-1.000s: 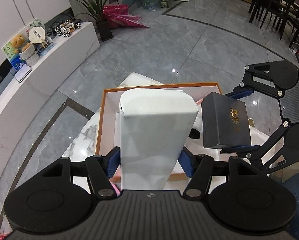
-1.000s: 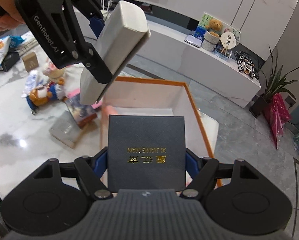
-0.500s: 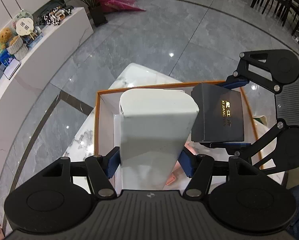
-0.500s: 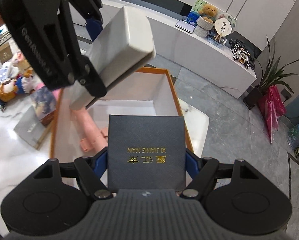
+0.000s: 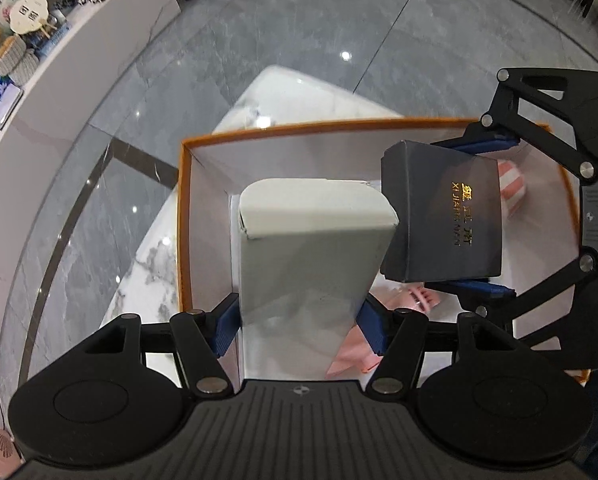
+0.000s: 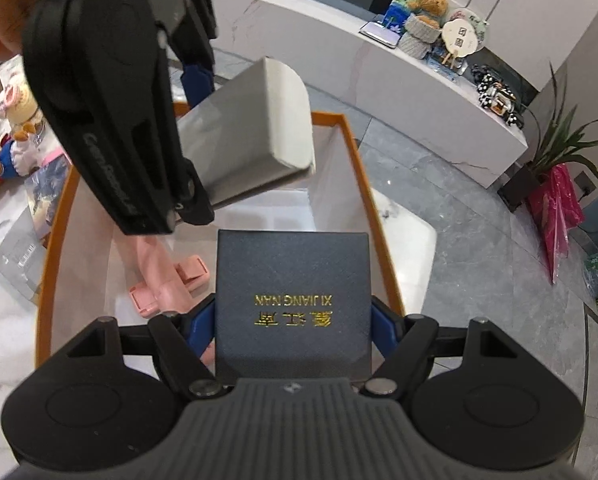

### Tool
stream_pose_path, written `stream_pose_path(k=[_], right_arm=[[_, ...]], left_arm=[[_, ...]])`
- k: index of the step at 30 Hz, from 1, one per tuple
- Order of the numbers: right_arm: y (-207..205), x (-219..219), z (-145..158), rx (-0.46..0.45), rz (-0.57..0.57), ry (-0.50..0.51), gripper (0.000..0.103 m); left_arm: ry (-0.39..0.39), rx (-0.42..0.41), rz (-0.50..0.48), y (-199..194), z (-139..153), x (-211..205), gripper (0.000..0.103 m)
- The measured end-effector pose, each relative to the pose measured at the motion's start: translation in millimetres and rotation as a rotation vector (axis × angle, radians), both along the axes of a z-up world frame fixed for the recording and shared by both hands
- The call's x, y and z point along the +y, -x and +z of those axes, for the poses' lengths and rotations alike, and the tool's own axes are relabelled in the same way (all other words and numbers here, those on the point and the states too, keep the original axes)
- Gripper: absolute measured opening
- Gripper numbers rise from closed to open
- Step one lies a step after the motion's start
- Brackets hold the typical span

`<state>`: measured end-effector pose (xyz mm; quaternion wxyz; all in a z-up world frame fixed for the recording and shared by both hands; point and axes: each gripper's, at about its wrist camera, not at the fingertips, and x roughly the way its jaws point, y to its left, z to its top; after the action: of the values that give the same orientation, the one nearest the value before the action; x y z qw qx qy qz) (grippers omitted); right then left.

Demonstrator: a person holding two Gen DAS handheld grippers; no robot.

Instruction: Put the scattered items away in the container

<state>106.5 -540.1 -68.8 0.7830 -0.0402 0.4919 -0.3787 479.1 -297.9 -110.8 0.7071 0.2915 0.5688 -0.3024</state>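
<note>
The left gripper [image 5: 299, 316] is clenched on a white box [image 5: 311, 248], its blue pads pressing the box's two long sides. The box's long axis runs straight out along the fingers, so its closed end points down toward the far left corner of the orange-rimmed container [image 5: 183, 216]. The right gripper [image 6: 293, 320] likewise grasps a dark box [image 6: 293, 292] with gold lettering, held flat over the container's near right part. The two boxes hang just beside each other, the dark one to the right of the white one, and I cannot tell whether they touch.

Both are above the container's floor, not resting on it. The white box looks nearer the far wall, so it probably goes down first. A pink clip [image 6: 167, 284] already lies on the floor below. Soft toys [image 6: 15, 120] wait on the marble table [image 6: 3, 240] outside the left rim.
</note>
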Motion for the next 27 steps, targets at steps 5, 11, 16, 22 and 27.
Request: stream_pose_path(k=[5, 11, 16, 22, 27], right_arm=[[-6, -9, -8, 0.019, 0.011, -0.010, 0.077], [-12, -18, -18, 0.044, 0.026, -0.007, 0.077], [-14, -24, -27, 0.072, 0.043, -0.002, 0.077], [-16, -32, -40, 0.101, 0.054, -0.018, 0.077], [-18, -35, -45, 0.120, 0.064, -0.032, 0.077]], left_arm=[[-0.056, -0.005, -0.003, -8, -13, -5, 0.072], [-0.093, 0.006, -0.005, -17, -22, -16, 0.072], [-0.124, 0.020, -0.004, -26, -37, -26, 0.072], [-0.158, 0.022, -0.011, -31, -58, -34, 0.071], [-0.192, -0.009, -0.043, -26, -65, -44, 0.070]])
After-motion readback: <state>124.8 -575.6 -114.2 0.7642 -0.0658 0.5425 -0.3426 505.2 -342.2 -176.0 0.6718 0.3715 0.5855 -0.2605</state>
